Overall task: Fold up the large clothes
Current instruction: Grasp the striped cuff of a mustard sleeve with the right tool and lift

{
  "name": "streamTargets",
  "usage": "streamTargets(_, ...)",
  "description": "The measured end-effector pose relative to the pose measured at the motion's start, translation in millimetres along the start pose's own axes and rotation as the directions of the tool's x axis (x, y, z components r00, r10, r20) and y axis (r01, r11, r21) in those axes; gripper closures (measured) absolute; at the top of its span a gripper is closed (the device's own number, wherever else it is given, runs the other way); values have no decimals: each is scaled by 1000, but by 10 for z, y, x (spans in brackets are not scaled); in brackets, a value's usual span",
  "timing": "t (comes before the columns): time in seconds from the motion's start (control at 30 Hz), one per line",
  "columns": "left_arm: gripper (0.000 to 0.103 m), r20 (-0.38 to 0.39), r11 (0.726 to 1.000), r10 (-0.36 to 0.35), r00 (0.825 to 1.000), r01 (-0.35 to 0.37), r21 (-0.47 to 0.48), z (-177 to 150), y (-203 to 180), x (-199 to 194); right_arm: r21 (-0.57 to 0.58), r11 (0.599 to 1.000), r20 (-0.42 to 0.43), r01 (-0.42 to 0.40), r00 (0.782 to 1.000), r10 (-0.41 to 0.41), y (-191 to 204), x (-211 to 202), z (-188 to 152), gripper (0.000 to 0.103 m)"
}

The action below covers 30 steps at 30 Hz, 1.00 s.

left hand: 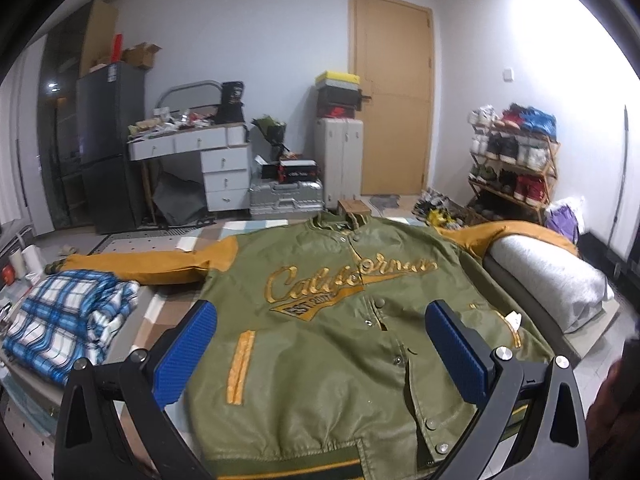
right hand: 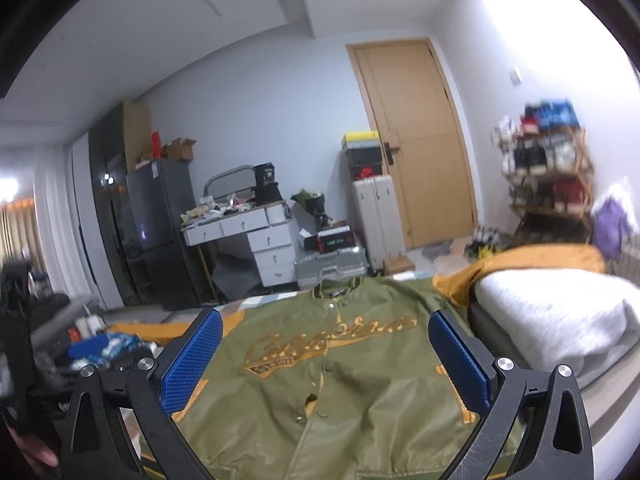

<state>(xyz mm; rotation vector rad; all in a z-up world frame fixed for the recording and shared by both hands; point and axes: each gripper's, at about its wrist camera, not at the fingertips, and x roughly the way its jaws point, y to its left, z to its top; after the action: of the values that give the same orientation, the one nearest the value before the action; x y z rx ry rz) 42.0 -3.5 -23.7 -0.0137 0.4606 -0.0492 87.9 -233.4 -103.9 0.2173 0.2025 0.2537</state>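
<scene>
Bedroom clutter surrounds a bed whose patterned cover (left hand: 164, 312) carries a green bomber jacket (left hand: 320, 344) spread flat, front up and snapped shut. Nearest, the left gripper (left hand: 320, 352) hangs just above the jacket's lower front, its blue-padded fingers (left hand: 184, 356) spread wide with nothing between them. The right gripper (right hand: 326, 360) is likewise wide open and empty, poised over the same lower front, with "California" lettering (right hand: 332, 338) straight ahead between its fingers. Left of the left gripper lies a folded blue plaid garment (left hand: 68, 320); beyond it one mustard sleeve (left hand: 140, 266) stretches out flat. Ahead and right, the other sleeve (left hand: 516, 234) drapes over a grey pillow (left hand: 552, 276). Farther off stand a white desk (left hand: 208, 156), a dark fridge (left hand: 108, 140), suitcases (left hand: 340, 160), a shoe rack (left hand: 516, 160) and a wooden door (left hand: 394, 92).
</scene>
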Motion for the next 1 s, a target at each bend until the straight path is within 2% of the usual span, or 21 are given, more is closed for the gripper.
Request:
streamTargets(0.1,1,-21,1000,-5,1000,5,15,-23,-30,160,106,994,-36,8,999,-4,-473,142,151,0)
streamTargets(0.23,1,-75,999,-5,997,7,32,-76,-52,427,274,955,-94,114,991,-92,-1461,306,417,0)
streamTargets(0.3,1,-102,999,-6,995,10,42,-101,-48,542,365,906,-153,216,973,-170,-2096,394,532,0)
streamTargets(0.4,1,-137,998,13,990,-4,66,-119,-52,736,472,822,-222,318,946,-238,-2864,438,633,0)
streamTargets(0.47,1,-159,998,6,987,4,67,-122,-66,830,522,769,-249,370,928,-277,-3279,438,672,0)
streamTargets(0.53,1,-184,998,-1,983,14,69,-131,-89,916,569,715,-305,406,912,-274,-3734,502,686,0)
streamTargets(0.6,1,-200,997,5,980,11,79,-136,-123,991,596,668,-340,445,894,-293,-4082,554,678,7)
streamTargets(0.67,1,-219,996,11,976,9,91,-157,-158,1050,595,634,-381,495,867,-319,-4324,623,672,6)
streamTargets(0.73,1,-235,995,14,972,11,103,-163,-158,1107,628,580,-449,519,850,-274,-4590,736,561,9)
streamTargets(0.8,1,-245,993,16,969,13,115,-175,-184,1111,686,502,-502,526,842,-196,-4869,854,416,10)
streamTargets(0.83,1,-246,993,18,969,12,121,-177,-191,1119,707,467,-517,532,838,-172,-4974,921,356,15)
streamTargets(0.87,1,-247,992,22,969,10,127,-179,-196,1120,725,432,-519,536,838,-167,-5060,932,307,18)
streamTargets(0.9,1,-249,991,26,968,7,132,-177,-205,1124,747,408,-508,525,847,-158,-5146,952,267,18)
streamTargets(0.93,1,-251,991,30,968,4,136,-176,-212,1117,759,406,-490,510,857,-159,-5218,963,274,22)
streamTargets(0.97,1,-252,990,34,967,1,139,-168,-211,1123,754,408,-489,515,854,-175,-5234,975,291,30)
streamTargets(1.0,1,-255,990,36,966,0,140,-164,-202,1111,731,419,-499,538,841,-210,-5230,978,342,36)
